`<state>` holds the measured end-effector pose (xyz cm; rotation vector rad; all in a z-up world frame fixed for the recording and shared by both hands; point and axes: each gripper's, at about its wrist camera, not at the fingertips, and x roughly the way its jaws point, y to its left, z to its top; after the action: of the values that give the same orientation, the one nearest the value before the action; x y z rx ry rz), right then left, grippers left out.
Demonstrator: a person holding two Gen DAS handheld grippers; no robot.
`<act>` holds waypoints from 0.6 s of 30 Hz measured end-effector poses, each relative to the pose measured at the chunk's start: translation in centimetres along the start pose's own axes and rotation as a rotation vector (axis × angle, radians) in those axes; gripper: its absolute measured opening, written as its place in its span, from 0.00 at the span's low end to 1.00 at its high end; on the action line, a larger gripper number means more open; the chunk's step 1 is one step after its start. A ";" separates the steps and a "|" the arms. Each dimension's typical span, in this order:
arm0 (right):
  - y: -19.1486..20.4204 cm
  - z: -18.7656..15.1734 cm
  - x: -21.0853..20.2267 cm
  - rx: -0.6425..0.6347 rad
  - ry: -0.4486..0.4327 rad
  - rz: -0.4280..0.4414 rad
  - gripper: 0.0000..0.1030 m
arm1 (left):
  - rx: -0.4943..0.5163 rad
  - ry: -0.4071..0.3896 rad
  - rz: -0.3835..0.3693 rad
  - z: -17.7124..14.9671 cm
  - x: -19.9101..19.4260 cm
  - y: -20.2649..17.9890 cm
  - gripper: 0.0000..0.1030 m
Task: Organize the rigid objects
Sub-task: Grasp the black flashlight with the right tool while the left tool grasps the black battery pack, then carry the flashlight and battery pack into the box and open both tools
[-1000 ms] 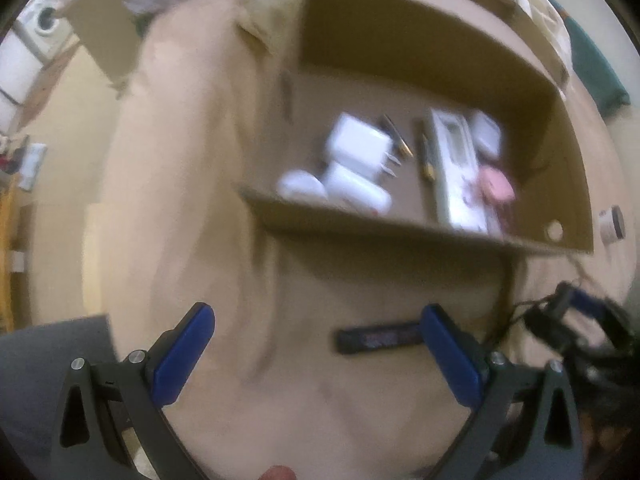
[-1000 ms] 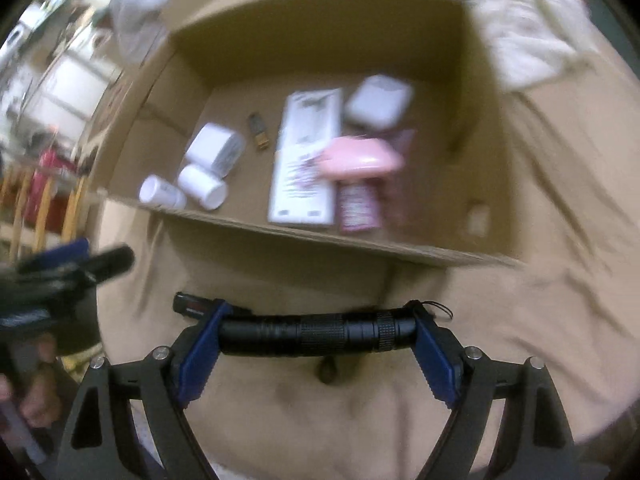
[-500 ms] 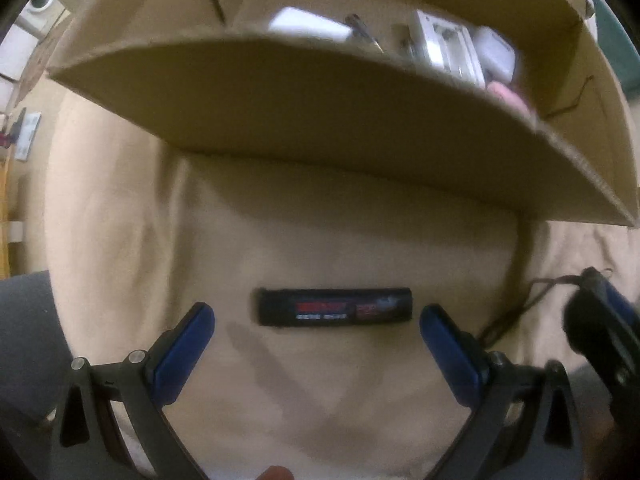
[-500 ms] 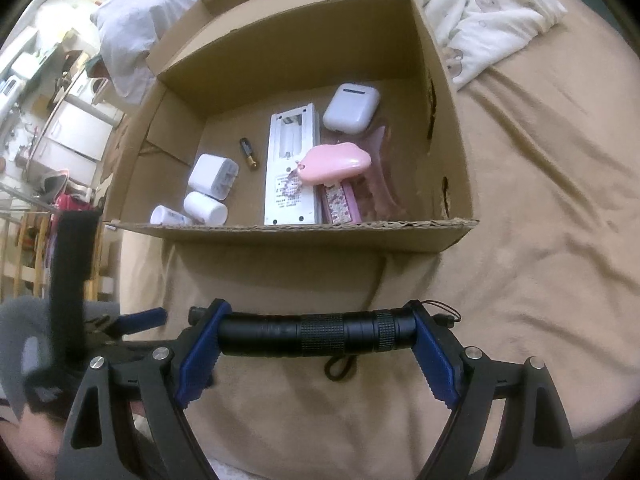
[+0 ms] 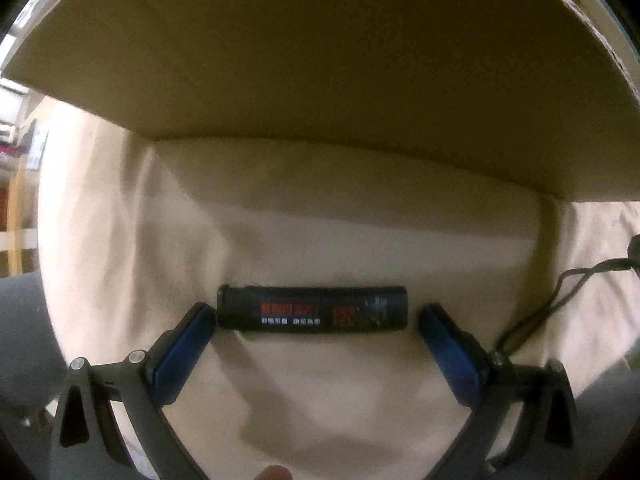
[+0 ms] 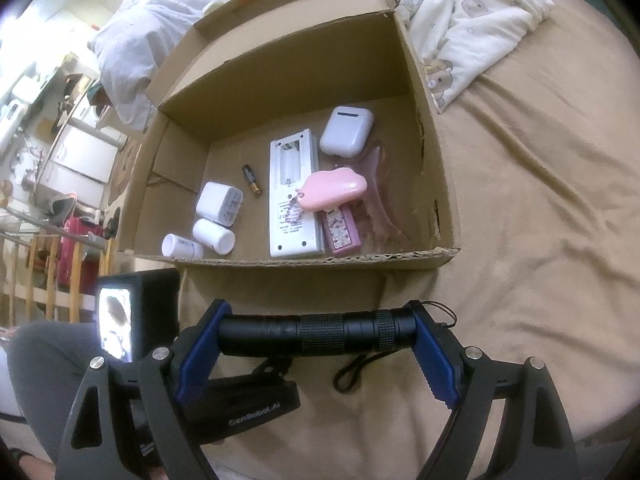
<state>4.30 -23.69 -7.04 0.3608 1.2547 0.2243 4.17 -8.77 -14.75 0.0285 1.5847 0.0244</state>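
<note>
A black cylinder with red and white print (image 5: 312, 309) lies on the tan sheet (image 5: 320, 216), just in front of the cardboard box wall (image 5: 320, 80). My left gripper (image 5: 315, 316) points down over it, open, one blue pad at each end; the left pad is nearly at the end cap and a gap shows on the right. My right gripper (image 6: 319, 322) is shut on a black flashlight (image 6: 316, 334), gripped end to end above the sheet in front of the box (image 6: 312, 261). The flashlight's lanyard (image 6: 352, 372) hangs below it.
In the box lie a white remote (image 6: 294, 200), an earbud case (image 6: 346, 130), a pink clip (image 6: 334, 190), a white charger (image 6: 220, 204), a small battery (image 6: 252, 180) and white tubes (image 6: 214, 236). A bear-print quilt (image 6: 472, 28) is at the back right and a grey-trousered leg (image 6: 48, 360) at the left.
My left gripper has sunk toward the sheet and closed in on the black cylinder, which now lies between its open fingers. The right gripper drifted slightly, still holding the flashlight.
</note>
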 end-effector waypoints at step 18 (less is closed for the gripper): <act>0.1 -0.5 0.2 -0.012 0.017 -0.008 0.89 | 0.063 -0.053 0.028 -0.5 -2.0 0.6 0.76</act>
<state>3.93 -23.42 -7.30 0.3438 1.2710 0.2280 3.69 -8.26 -12.68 0.0998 1.5313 -0.0048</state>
